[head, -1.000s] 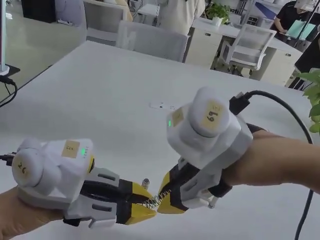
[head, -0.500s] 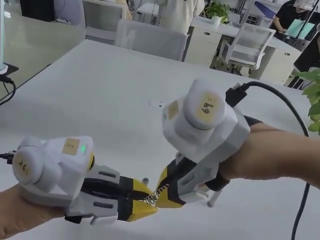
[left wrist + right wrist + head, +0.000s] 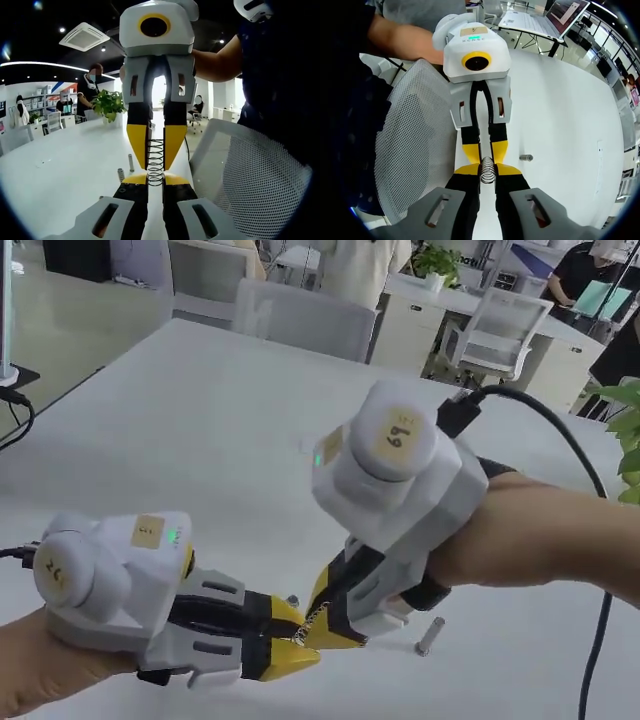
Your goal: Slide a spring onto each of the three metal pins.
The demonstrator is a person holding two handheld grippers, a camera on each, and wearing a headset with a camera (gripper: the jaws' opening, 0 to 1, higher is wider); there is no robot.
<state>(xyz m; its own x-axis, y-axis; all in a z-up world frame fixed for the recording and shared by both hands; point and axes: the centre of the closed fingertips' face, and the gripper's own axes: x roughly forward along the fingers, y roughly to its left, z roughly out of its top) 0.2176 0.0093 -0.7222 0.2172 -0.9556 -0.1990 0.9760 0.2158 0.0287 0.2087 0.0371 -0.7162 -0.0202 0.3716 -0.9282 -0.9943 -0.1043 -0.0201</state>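
In the head view, the left gripper [image 3: 300, 638] comes in from the lower left over the near edge of the white table [image 3: 220, 440]. The right gripper [image 3: 318, 625] reaches in from the right, and the two meet tip to tip. A small spring [image 3: 316, 617] bridges the yellow tips of both. Just behind the tips an upright pin [image 3: 291, 599] stands on the table. A lying pin [image 3: 428, 636] rests flat to the right, near the same near edge and apart from both grippers. A black cable [image 3: 560, 440] arcs over the right side of the table.

In the left gripper view, the left gripper [image 3: 155, 181] has its jaws drawn close together on the near end of the spring [image 3: 155, 167]. The right gripper [image 3: 155, 150] faces it head-on. Its two yellow tips press on either side of the coils, so most of the spring's length sits between them. On the table [image 3: 65, 170], to the left of the jaws, the upright pin [image 3: 131, 162] stands beside a shorter upright piece [image 3: 120, 175] that looks ribbed; whether that is a pin wearing a coil is too small to tell. A mesh chair back [image 3: 250, 175] lies to the right and a potted plant [image 3: 107, 102] stands at the far edge.

In the right gripper view, the right gripper [image 3: 487, 172] is clamped on the spring [image 3: 487, 177], which is seen nearly end-on between its yellow tips. The left gripper [image 3: 485, 150] points straight at it, its tips touching the spring's far end. The lying pin [image 3: 526, 157] rests on the table [image 3: 560, 125] just to the right of the tips. The mesh chair back [image 3: 415, 150] lies along the table's edge on the left.
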